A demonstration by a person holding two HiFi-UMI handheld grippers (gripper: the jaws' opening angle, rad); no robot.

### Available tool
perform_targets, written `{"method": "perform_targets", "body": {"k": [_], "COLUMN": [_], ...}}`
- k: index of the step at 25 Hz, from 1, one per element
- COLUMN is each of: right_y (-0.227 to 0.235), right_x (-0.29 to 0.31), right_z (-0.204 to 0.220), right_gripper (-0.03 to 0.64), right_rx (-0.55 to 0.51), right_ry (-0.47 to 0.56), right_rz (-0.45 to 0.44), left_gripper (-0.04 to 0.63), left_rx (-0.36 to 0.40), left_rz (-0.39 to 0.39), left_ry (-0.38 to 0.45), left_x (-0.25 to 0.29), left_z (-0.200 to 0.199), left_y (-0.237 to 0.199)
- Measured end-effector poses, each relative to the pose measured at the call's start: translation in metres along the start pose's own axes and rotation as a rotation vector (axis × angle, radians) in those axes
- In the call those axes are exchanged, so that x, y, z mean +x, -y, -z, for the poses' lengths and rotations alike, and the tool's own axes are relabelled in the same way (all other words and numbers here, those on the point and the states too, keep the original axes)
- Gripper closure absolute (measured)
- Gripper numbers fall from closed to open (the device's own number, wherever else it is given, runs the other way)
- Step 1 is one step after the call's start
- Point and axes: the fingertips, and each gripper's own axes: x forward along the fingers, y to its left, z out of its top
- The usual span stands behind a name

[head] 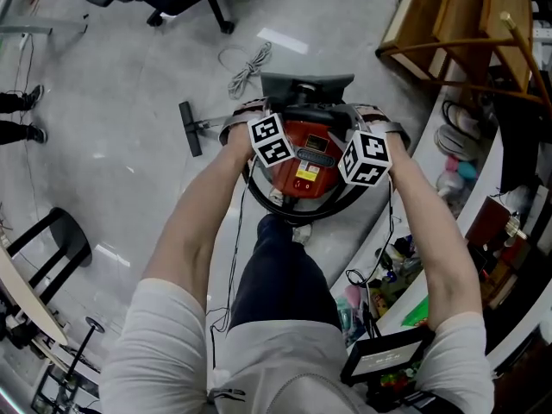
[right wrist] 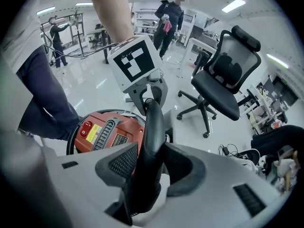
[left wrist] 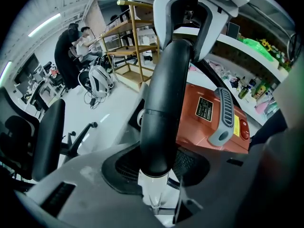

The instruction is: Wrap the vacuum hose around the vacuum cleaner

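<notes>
Pads on my left gripper (left wrist: 156, 167) sit clamped on the rigid black end of the vacuum hose (left wrist: 161, 103), which runs up between the jaws. A white piece below the tube is cut off by the frame, and I cannot tell what it is. My right gripper (right wrist: 152, 167) is closed on that same black tube, its pads pressing both flanks. Each gripper view shows the other gripper farther along the tube, gripping it too. The head view hides this, because the marker cubes and my hands cover the jaws and the held stretch altogether. Just beyond the jaws the red vacuum cleaner (right wrist: 107, 132) lies on the floor, its body partly cut off by the gripper housing in both close views. The right gripper view catches only a short ribbed stretch of hose by the cleaner's side. The head view shows the whole loop lying close against the cleaner's near side, with my leg (head: 285, 266) just beside it. Farther out on the floor, seen from the head view alone, lie a floor nozzle (head: 190, 128) on its wand and a coiled white cord (head: 247, 65). An office chair (right wrist: 228, 80) stands beyond in the right gripper view. The left gripper view gives a wooden shelf (left wrist: 133, 42) and seated people (left wrist: 71, 46), too small to make out further.
</notes>
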Motion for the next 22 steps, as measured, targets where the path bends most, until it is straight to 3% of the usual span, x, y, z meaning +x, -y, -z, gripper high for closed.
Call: {"method": "perform_targets", "body": {"k": [7, 22], "right_y": [0.001, 0.008], "right_x": [0.026, 0.056], "right_z": [-0.004, 0.019], "right_gripper": [0.440, 0.440], "right_rx": [0.010, 0.062], "right_ry": [-0.033, -0.121], "right_rz": [0.012, 0.031], "left_gripper": [0.443, 0.442], "left_rx": [-0.055, -0.103], "left_rz": [0.012, 0.012], "left_ry": [-0.014, 0.035], "left_x": [0.014, 0.034], "left_z": [0.022, 0.021], "left_y": [0.001, -0.003]}}
